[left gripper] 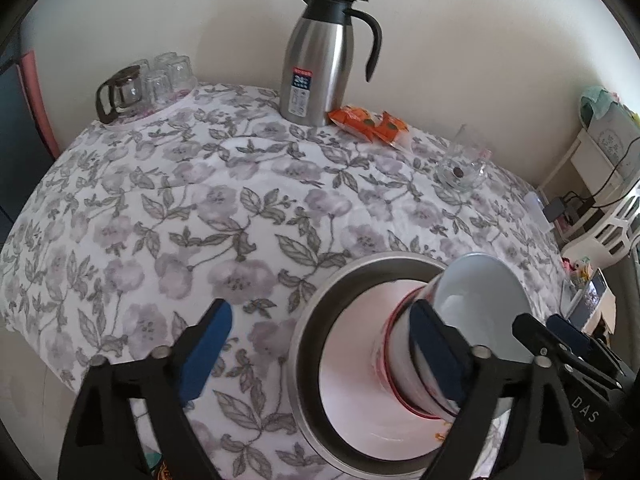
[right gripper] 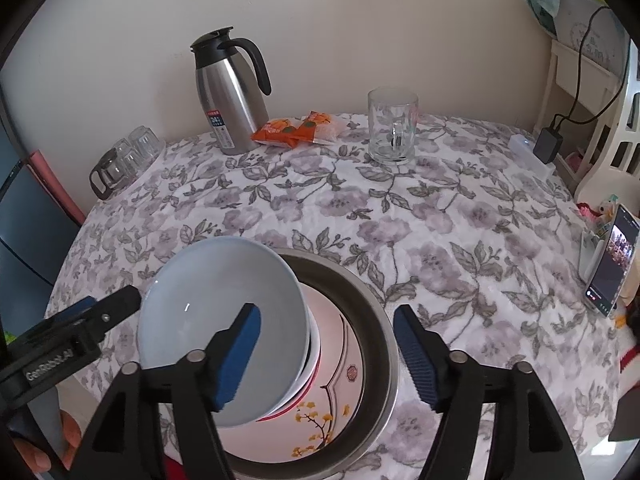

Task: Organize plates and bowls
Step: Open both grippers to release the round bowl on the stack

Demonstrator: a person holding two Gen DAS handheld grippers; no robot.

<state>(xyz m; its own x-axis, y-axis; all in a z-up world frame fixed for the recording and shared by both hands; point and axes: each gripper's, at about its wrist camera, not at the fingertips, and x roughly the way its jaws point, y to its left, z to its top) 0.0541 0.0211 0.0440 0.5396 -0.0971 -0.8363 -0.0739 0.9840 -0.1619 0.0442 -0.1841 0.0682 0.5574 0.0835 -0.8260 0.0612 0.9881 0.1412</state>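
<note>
A steel-rimmed dish sits at the near edge of the table and holds a white plate with a yellow flower pattern. Stacked bowls stand on the plate: a pale blue bowl on top of a red-rimmed bowl. My left gripper is open, its right finger beside the bowl stack. My right gripper is open, its left finger over the blue bowl, its right finger over the dish rim. The left gripper also shows in the right wrist view.
A steel thermos jug, orange snack packets and a glass mug stand at the back of the floral tablecloth. Upturned glasses and a glass pot are back left. A phone leans at the right edge.
</note>
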